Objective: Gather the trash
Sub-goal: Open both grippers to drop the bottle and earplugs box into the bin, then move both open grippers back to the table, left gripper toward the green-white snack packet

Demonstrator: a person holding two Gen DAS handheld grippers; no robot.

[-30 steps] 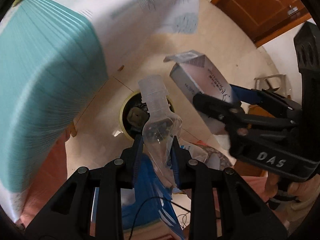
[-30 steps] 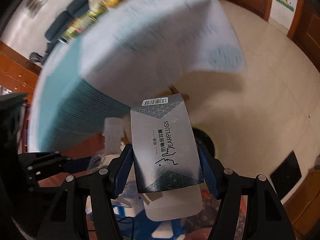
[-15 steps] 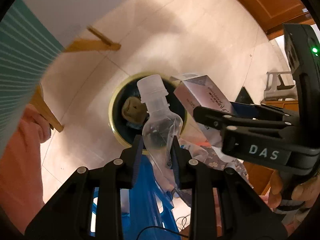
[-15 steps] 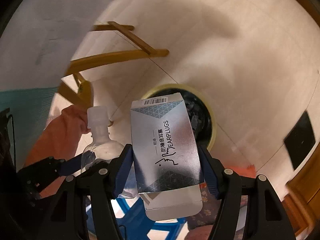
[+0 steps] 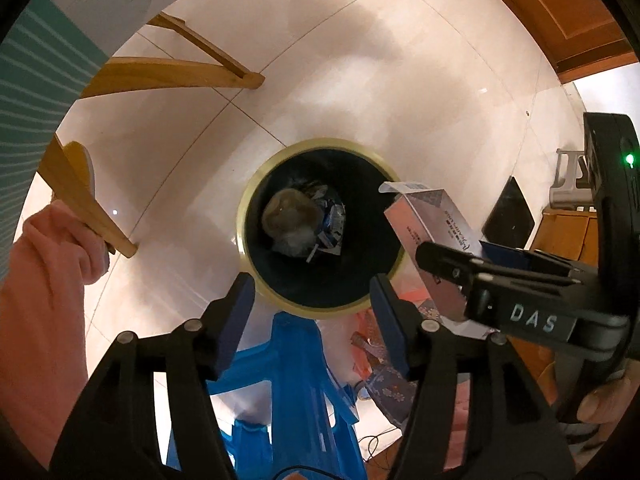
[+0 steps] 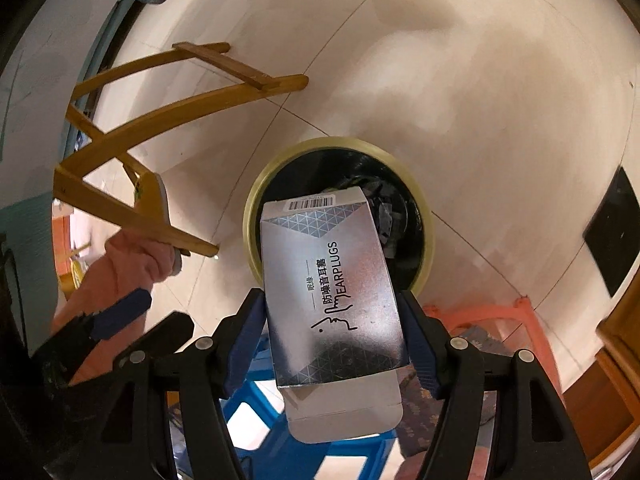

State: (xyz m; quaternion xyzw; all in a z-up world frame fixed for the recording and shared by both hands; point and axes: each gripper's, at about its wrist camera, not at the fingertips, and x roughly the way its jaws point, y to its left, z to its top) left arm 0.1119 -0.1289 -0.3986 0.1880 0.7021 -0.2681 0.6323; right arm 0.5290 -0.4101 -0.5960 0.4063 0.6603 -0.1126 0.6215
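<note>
My left gripper (image 5: pixel 312 294), jaws just opened and empty, hangs over one bin (image 5: pixel 256 200); open floor (image 5: pixel 360 80) lies toward 12 o'clock. My right gripper (image 6: pixel 334 322) clamps one earplug box (image 6: pixel 332 280) over the rim's 6 o'clock edge.

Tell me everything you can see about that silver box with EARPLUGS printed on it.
The box is thin silvery card with dark triangle patterns, black EARPLUGS lettering, Chinese characters and a barcode at its far end. Its near flap hangs open. The right tongs squeeze its long sides between blue pads, holding it tilted over the yellow-rimmed bin on the floor.
</note>
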